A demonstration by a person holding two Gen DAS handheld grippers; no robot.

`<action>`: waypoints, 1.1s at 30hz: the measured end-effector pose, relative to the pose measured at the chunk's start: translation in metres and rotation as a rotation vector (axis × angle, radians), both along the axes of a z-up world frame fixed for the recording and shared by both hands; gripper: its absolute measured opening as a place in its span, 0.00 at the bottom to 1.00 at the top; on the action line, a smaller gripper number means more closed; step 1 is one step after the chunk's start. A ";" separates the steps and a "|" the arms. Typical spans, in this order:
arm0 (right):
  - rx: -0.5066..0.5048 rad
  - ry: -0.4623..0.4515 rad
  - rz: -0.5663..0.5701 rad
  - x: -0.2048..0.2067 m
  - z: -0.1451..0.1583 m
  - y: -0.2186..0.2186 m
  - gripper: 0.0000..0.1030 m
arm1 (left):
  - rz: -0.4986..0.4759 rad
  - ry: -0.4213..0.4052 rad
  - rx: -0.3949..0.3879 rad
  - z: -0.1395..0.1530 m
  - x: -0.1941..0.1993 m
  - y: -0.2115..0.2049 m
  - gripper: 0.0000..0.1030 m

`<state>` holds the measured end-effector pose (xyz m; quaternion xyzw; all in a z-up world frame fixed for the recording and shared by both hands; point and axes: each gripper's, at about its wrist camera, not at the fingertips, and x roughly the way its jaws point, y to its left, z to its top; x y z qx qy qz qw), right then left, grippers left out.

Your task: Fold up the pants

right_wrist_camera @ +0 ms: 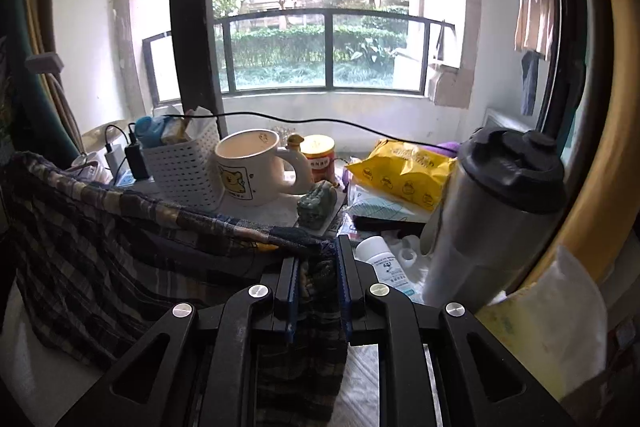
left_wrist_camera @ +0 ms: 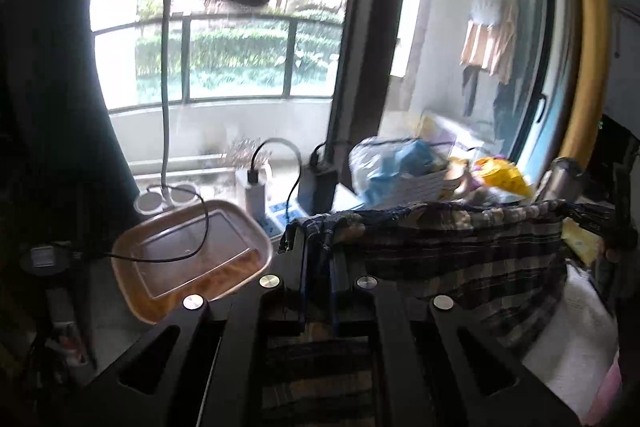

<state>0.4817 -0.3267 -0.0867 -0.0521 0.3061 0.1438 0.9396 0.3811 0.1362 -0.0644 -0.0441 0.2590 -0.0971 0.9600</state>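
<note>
The pants (left_wrist_camera: 460, 251) are dark plaid cloth, blue and tan, held up in the air and stretched between both grippers. My left gripper (left_wrist_camera: 318, 251) is shut on the left end of the top edge; the cloth runs right from it and hangs down. In the right wrist view the pants (right_wrist_camera: 100, 251) stretch left and sag. My right gripper (right_wrist_camera: 316, 263) is shut on the other end of that edge, with cloth bunched between its fingers.
A cluttered desk lies beyond: a brown tray (left_wrist_camera: 192, 255) with a cable, chargers (left_wrist_camera: 256, 187), a white basket (right_wrist_camera: 184, 171), a mug (right_wrist_camera: 252, 167), a yellow packet (right_wrist_camera: 404, 167), a steel tumbler (right_wrist_camera: 492, 215). White cloth (left_wrist_camera: 576, 343) covers the surface below. Window behind.
</note>
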 end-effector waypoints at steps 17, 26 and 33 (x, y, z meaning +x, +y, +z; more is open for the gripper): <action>-0.125 0.057 -0.043 0.073 -0.036 0.030 0.67 | 0.158 0.103 0.081 -0.016 0.018 0.024 0.83; -0.070 0.012 -0.059 0.021 -0.014 0.015 0.78 | 0.145 0.256 0.029 -0.071 -0.044 0.024 0.83; 0.006 0.084 -0.103 -0.035 -0.028 -0.005 0.78 | 0.184 0.337 -0.094 -0.109 -0.057 0.041 0.83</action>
